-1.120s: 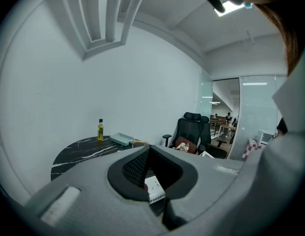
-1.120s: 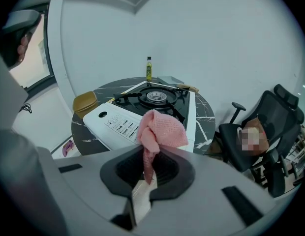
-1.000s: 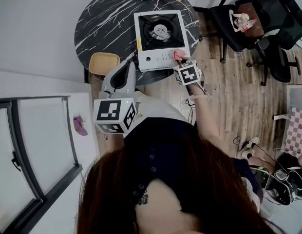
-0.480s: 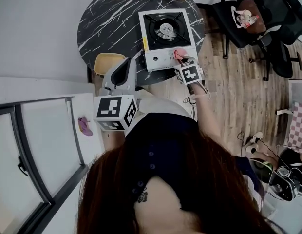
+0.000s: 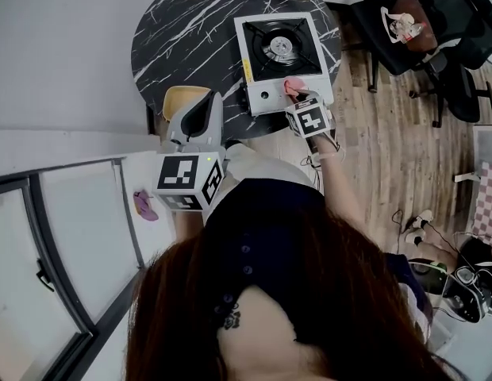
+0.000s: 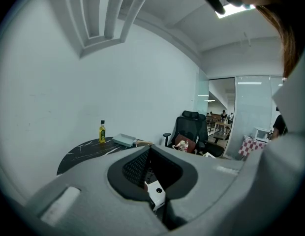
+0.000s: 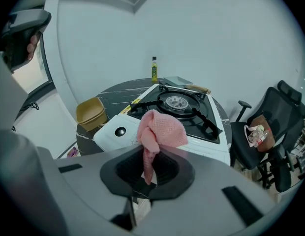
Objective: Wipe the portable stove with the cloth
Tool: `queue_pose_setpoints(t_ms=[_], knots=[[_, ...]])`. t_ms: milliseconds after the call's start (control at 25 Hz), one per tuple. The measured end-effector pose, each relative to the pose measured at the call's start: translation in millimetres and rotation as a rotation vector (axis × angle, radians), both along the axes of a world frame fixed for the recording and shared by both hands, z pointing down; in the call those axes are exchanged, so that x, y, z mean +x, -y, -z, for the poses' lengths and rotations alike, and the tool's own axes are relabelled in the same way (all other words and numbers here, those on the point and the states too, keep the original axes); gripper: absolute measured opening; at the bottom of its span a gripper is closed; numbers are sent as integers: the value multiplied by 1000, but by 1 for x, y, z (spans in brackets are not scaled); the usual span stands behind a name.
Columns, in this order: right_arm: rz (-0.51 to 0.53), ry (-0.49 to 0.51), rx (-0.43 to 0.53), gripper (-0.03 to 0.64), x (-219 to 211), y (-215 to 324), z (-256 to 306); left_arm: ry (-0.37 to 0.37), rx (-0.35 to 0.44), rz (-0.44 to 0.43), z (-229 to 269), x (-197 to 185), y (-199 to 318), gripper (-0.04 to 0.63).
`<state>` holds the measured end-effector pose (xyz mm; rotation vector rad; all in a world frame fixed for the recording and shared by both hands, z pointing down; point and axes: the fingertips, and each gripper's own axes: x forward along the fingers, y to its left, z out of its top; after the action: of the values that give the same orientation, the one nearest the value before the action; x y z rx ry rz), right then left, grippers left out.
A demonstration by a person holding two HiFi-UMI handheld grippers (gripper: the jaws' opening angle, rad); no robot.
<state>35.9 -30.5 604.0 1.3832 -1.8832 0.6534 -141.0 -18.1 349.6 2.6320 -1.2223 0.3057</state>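
The white portable stove (image 5: pixel 279 50) with a black burner top stands on the round black marble table (image 5: pixel 190 46). My right gripper (image 5: pixel 297 95) is shut on the pink cloth (image 5: pixel 294 86), which rests on the stove's front panel near its middle. In the right gripper view the cloth (image 7: pixel 160 131) bunches up out of my right gripper (image 7: pixel 148 168), just right of the black knob (image 7: pixel 120 131) of the stove (image 7: pixel 192 113). My left gripper (image 5: pixel 200 111) hangs at the table's near edge, shut and holding nothing. Past the left gripper (image 6: pixel 152 173), a white stove corner (image 6: pixel 156 191) shows.
A yellow tub (image 5: pixel 185 100) sits on the table's near left edge and shows again as the tub (image 7: pixel 91 113). At the far rim stand an oil bottle (image 7: pixel 154 69) and a flat tray (image 7: pixel 177 80). Black office chairs (image 5: pixel 405 30) stand to the right on the wooden floor.
The pink cloth in my right gripper has slid left along the stove's front panel, from its right end towards its middle. The left gripper has kept its place.
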Motion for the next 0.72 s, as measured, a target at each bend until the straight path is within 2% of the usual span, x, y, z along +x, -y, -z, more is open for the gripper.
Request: queue_pose_setpoints(t_ms=[480, 720], knots=[[32, 27, -11, 37, -34, 8, 0, 15, -9, -19, -2, -17, 15, 11], [64, 84, -37, 37, -51, 8, 1, 11, -3, -25, -1, -19, 18, 11]])
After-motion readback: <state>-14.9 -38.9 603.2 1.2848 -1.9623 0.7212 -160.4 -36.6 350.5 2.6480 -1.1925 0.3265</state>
